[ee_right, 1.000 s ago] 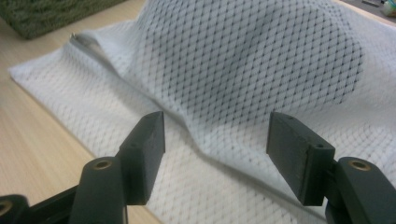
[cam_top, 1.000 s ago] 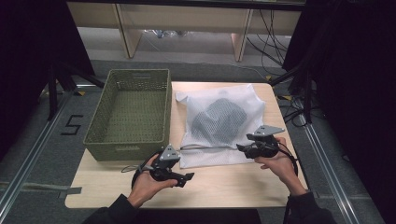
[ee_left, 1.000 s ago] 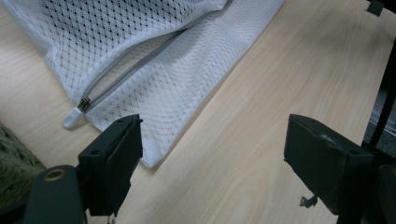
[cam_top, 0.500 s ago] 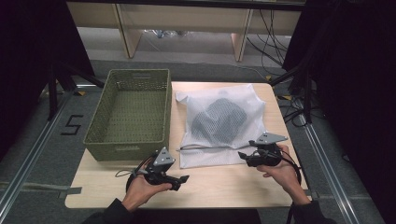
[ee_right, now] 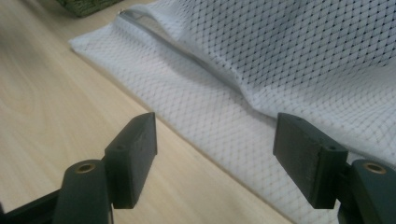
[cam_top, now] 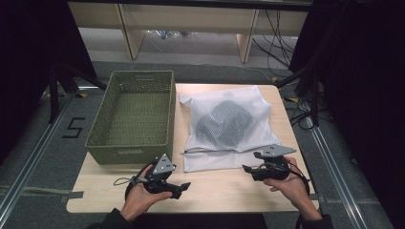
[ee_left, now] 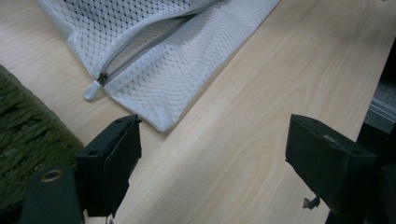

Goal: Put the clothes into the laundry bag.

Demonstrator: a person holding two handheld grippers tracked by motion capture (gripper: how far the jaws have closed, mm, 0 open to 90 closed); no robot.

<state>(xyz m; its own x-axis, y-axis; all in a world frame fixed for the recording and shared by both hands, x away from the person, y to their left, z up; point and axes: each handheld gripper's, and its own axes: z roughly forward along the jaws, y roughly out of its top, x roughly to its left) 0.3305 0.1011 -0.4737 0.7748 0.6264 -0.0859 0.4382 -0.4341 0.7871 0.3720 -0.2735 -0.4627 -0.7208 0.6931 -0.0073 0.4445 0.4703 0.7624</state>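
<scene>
At the left of the high view, a green woven basket [cam_top: 131, 114] is seen on the wooden desk [cam_top: 215, 191], its inside bare. Below it, in the lower left, the left hand-held gripper [cam_top: 179, 187] is held just above the desk, jaws spread wide with nothing between them; in the left gripper view only bare wood lies between the jaws, with the zip pull [ee_left: 93, 89] of the bag just beyond the left jaw.

At the centre, a white mesh laundry bag [cam_top: 229, 126] lies flat on the desk, touching the basket's right side, a dark garment [cam_top: 222, 121] visible through the mesh.

At the lower right, the right hand-held gripper [cam_top: 248, 168] is held at the bag's near edge. Its jaws have just been opening and stand wide apart, gripping nothing; in the right gripper view the bag's hem [ee_right: 219, 135] lies between them, untouched.
</scene>
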